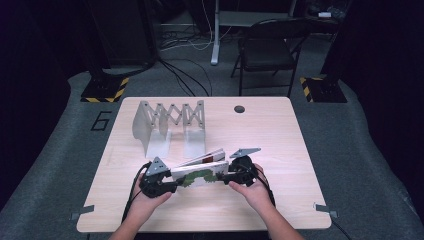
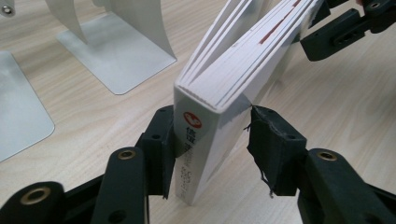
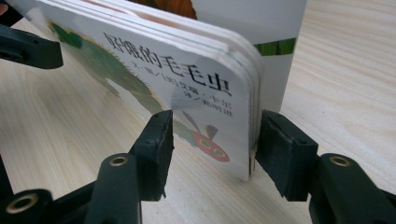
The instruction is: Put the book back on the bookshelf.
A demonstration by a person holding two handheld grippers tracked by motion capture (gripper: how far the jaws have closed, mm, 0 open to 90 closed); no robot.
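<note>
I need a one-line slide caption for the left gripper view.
Left gripper closes around the spine of a board book standing on the table.

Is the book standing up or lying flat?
Standing on edge, tilted. The book rests on its bottom edge on the table, pages fanned slightly apart.

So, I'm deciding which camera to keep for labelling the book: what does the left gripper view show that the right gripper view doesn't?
Left gripper view alone: the book's spine with its red logo, the fanned page edges from above, and the metal bookend plates behind. Right gripper view alone: the front cover with Chinese title and caterpillar. Both: the book standing on the wooden table, set between two black jaws.
</note>
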